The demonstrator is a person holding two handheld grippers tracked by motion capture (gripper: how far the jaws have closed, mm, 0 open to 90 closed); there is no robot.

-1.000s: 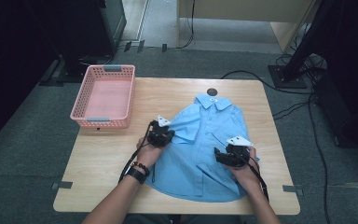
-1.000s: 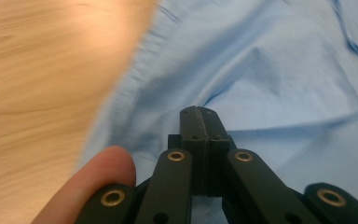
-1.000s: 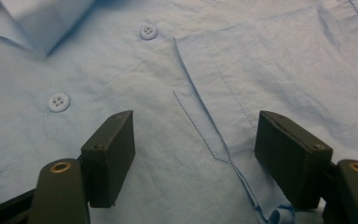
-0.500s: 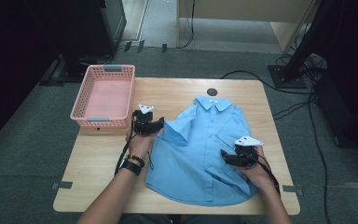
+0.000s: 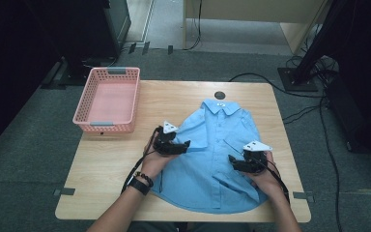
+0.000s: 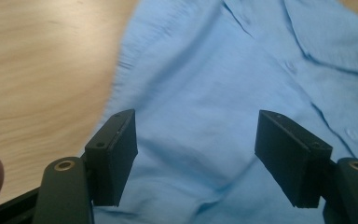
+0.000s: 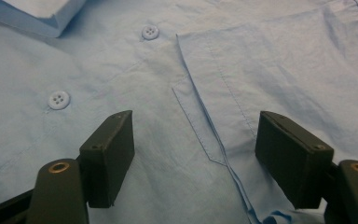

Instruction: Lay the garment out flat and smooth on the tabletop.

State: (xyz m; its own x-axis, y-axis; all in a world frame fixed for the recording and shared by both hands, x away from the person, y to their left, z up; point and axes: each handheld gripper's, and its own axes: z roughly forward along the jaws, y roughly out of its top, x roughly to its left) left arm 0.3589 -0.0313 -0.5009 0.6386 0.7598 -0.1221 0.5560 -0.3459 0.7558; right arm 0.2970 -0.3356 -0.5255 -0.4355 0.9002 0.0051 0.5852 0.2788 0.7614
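Handling a light blue button-up shirt on the wooden table

Item one, shirt (image 5: 217, 150): you have it spread face up on the wooden table (image 5: 116, 169), collar (image 5: 221, 106) toward the far edge, hem toward you. Its left short sleeve is folded in over the front. In the right gripper view, two pale buttons (image 7: 58, 100) run along the placket and the chest pocket (image 7: 242, 88) lies flat, its lower corner between your jaws.

Item two, left gripper (image 5: 173, 145): you hold it over the shirt's left edge, by the folded sleeve. Its jaws have just been opening and now stand wide apart. In the left gripper view, blue cloth lies beneath them, but neither pad presses on it; the grip is released. Bare tabletop shows just past the cloth edge on that side.

Item three, right gripper (image 5: 245, 163): you hold it over the right half of the shirt front, near the pocket. Its jaws stand spread, with fabric below and nothing pinched between them.

Item four, pink plastic basket (image 5: 107, 100): it sits at the table's far left corner, well apart from the shirt, with grey handles at each end.

Item five, surroundings: a round black grommet (image 5: 219, 95) sits in the tabletop just beyond the collar. Your left wrist carries a dark watch (image 5: 138, 185). Black cables (image 5: 290, 87) trail over the grey floor to the right of the table.
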